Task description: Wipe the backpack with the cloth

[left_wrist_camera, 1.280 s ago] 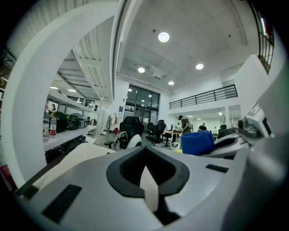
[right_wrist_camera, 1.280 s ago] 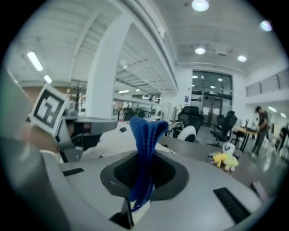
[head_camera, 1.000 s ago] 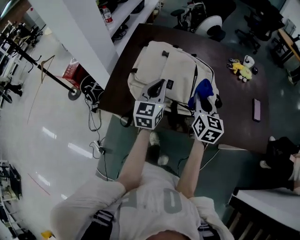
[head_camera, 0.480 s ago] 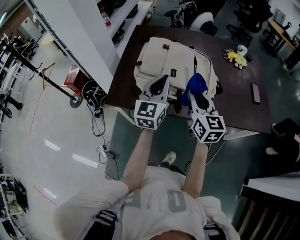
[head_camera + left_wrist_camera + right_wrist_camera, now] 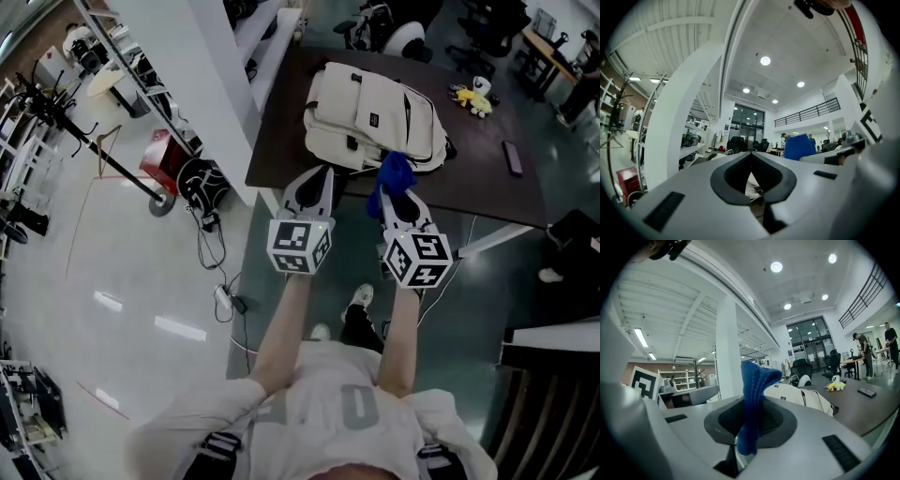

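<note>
Big open office space here: glossy floor (image 5: 122,244), white column, office chairs at the back, and a dark brown worktop (image 5: 487,178) at the far side. The backpack (image 5: 375,117), cream coloured, is laid flat on that worktop near its left end, front panel up. A yellow plush toy (image 5: 472,97) and a flat dark thing (image 5: 512,157) are parked well apart from it to the right.

The right gripper (image 5: 401,199) is clamped on the blue cloth (image 5: 394,173), which is pinched by its lower end so the rest sticks up past the jaws. The left gripper (image 5: 317,174) is closed with nothing in it, going by the left gripper view. Both are held just short of the worktop's near edge, so the cloth is near the backpack but not touching it.

So no wiping is being done at this moment; probably the approach step. Next, the cloth would need to be brought forward and pressed down on the top panel, with the strokes likely run along the bag's length.

The backpack's long axis is laid across the worktop, left to right in the head view, a bit slanted. Which end is the top can't be told for sure.
</note>
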`<state>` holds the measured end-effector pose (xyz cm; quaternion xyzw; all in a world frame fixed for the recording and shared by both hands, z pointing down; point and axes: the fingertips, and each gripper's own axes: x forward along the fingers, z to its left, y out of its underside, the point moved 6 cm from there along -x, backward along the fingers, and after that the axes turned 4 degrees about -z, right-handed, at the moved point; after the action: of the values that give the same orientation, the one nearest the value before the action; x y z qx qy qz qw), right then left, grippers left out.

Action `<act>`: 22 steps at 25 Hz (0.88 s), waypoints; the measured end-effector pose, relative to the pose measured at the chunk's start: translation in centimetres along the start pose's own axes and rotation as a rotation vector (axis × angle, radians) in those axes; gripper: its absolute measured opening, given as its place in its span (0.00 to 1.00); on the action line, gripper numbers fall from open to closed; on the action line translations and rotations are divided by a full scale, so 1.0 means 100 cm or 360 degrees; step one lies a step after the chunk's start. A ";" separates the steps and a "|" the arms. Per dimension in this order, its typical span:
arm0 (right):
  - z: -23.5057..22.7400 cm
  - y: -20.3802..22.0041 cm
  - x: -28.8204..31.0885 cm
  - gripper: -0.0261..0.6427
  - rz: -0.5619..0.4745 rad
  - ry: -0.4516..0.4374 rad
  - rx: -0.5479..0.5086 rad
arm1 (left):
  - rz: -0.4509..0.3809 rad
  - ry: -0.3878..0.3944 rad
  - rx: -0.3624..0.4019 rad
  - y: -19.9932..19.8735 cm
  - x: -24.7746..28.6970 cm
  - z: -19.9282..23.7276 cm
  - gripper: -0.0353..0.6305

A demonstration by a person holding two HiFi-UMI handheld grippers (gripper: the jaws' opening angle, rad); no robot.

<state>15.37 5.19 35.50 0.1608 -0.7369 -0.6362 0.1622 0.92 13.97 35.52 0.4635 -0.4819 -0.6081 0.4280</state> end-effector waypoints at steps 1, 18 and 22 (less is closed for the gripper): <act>0.010 0.001 -0.008 0.11 -0.0001 0.0001 -0.0011 | -0.0002 -0.0007 -0.0017 -0.002 -0.010 0.002 0.06; 0.019 -0.007 -0.085 0.11 -0.0036 0.0060 -0.0172 | -0.0085 0.0109 -0.0064 -0.015 -0.056 -0.027 0.06; 0.014 -0.007 -0.092 0.11 -0.0074 0.0070 -0.0086 | -0.0035 0.0058 0.0040 -0.014 -0.061 -0.042 0.06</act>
<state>22.99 10.38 34.31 0.1874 -0.7118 -0.6558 0.1678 6.20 19.30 34.63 0.4850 -0.4765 -0.5982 0.4241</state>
